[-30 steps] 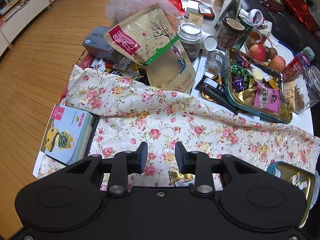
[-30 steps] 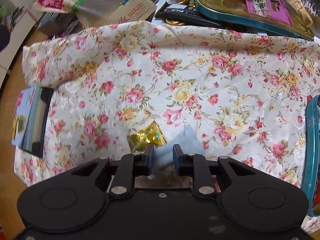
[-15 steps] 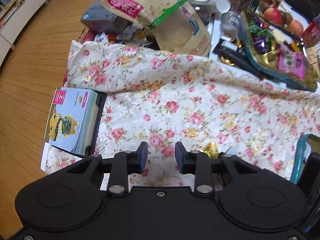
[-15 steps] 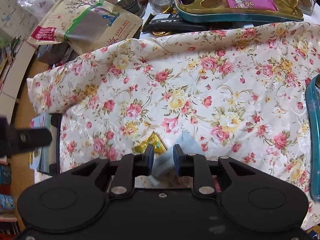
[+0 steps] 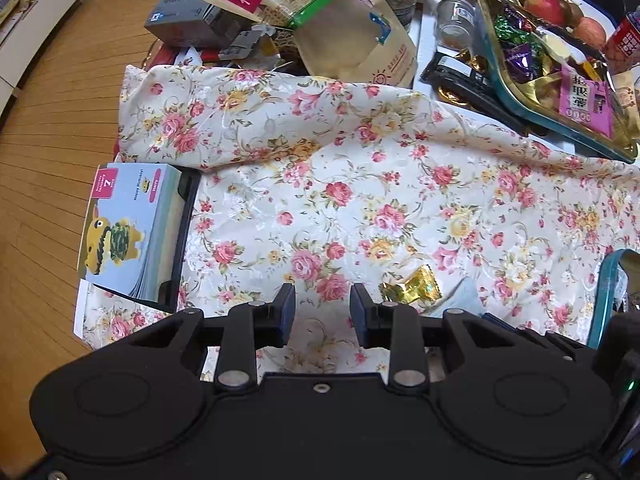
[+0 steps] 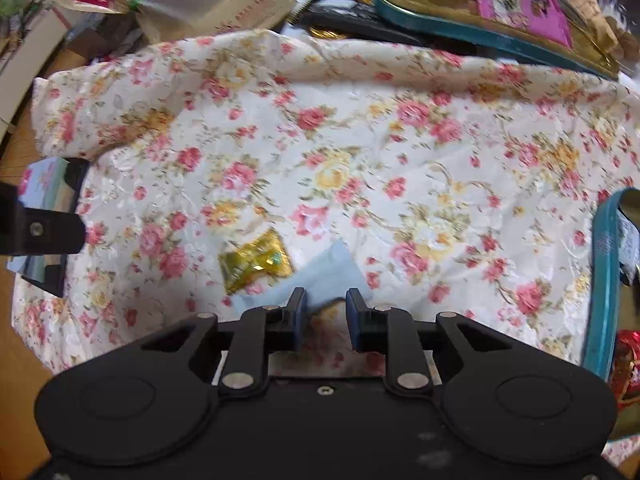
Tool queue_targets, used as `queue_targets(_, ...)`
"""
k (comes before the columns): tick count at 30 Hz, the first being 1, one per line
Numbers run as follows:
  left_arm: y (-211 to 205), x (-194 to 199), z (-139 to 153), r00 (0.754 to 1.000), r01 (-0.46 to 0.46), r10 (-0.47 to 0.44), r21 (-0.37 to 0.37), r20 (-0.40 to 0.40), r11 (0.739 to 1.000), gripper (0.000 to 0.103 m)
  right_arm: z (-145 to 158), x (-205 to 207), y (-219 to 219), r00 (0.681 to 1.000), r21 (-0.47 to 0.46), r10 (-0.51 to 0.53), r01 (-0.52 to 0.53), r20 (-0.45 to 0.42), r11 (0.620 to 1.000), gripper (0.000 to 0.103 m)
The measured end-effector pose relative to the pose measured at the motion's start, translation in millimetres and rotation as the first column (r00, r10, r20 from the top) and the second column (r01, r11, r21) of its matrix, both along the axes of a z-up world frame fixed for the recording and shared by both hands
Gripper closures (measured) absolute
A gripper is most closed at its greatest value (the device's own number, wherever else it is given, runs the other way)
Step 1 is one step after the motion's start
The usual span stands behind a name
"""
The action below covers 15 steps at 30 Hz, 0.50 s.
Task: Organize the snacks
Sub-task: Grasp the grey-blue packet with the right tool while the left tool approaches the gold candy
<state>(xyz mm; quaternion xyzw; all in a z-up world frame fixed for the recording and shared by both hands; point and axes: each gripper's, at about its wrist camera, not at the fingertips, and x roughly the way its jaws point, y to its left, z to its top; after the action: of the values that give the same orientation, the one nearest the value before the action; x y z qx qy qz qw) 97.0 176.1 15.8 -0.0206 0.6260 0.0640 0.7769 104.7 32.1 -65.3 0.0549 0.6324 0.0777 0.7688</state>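
My left view is sharp and evenly daylit, my right view smeared with motion blur, both bowed by fisheye edges.

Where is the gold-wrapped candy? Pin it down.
The gold-wrapped candy lies on the floral cloth, touching a pale blue packet, just ahead-left of the right gripper.

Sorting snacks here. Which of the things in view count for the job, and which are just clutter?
Job:
gold candy
pale blue packet
teal tin with sweets
teal tin at right

Clutter:
floral cloth
cartoon booklet
grey box
apples
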Motion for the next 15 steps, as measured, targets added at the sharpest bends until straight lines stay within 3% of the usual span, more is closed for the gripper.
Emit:
queue_targets(7,3.5,0.7,2.1,1.000,-0.015,0.015,-0.006,0.006,1.000,0.062,4.1,5.2,-13.4,0.982,0.197,-0.176,0.185,-0.062,0.963,0.078)
queue_targets(10,6.2,1.3,3.0,1.000,-0.027,0.027,-0.012,0.007,1.000,0.062,-1.0,8.0,-7.8,0.974,0.188,-0.199,0.216,-0.107,0.958,0.078)
queue_targets(15,8.5,2.3,4.5,0.999,-0.032,0.032,-0.021,0.011,0.999,0.062,-1.7,9.6,0.6,0.969,0.145,-0.229,0.241,-0.096,0.960,0.079)
